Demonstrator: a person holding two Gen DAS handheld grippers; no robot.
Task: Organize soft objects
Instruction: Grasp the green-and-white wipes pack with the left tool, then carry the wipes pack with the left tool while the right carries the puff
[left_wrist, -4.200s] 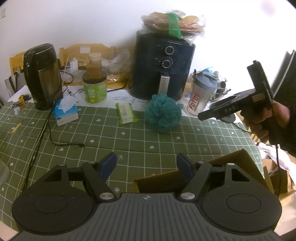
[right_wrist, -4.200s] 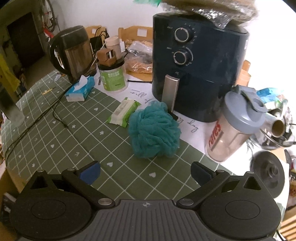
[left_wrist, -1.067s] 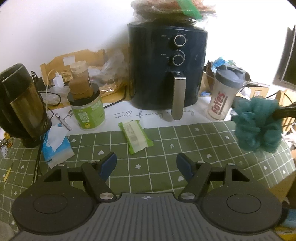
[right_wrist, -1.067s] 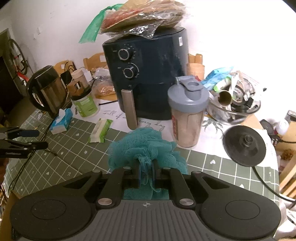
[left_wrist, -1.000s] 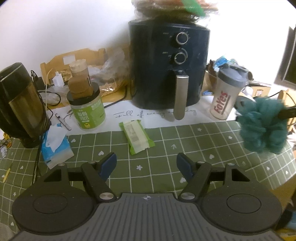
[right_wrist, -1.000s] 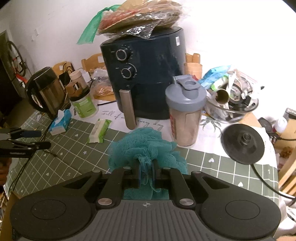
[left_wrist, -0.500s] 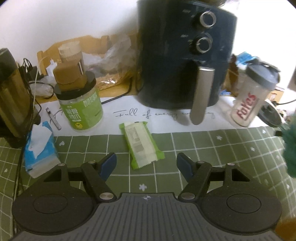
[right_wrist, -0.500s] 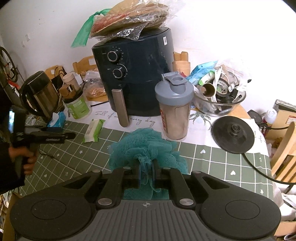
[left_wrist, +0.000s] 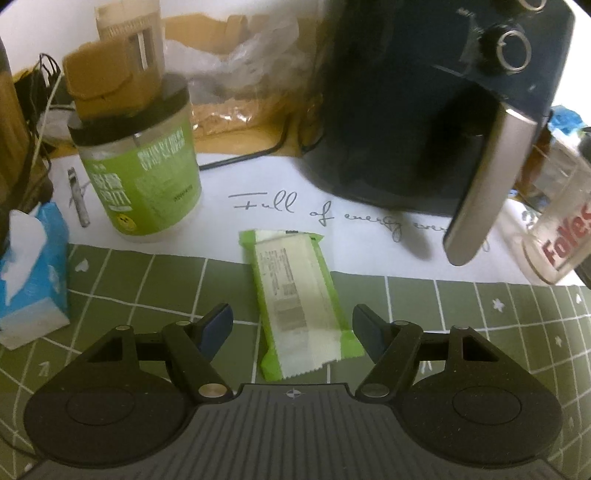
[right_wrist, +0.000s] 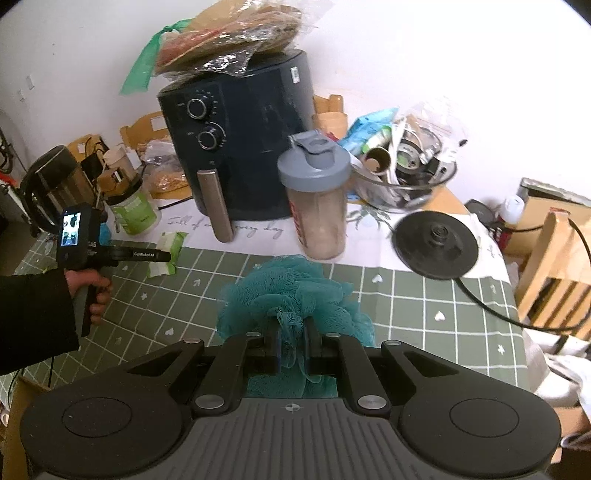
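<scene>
our right gripper (right_wrist: 291, 350) has its 2 fingers pinched tight on the teal mesh bath pouf (right_wrist: 295, 295), held up in front of the navy air fryer (right_wrist: 240, 155). our left gripper (left_wrist: 291, 325) stands wide apart and grips nothing, its fingers to either side of the green wet-wipe pack (left_wrist: 299, 299). that pack lies flat on the green grid tablecloth (left_wrist: 480, 325), just in front of the air fryer.

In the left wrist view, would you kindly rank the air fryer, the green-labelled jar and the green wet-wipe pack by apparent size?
1. Air fryer, clearly largest, though cropped.
2. Green-labelled jar.
3. Wet-wipe pack, looking nearly as large as the jar, but it lies closer to the camera, so their order is unsure.
</scene>
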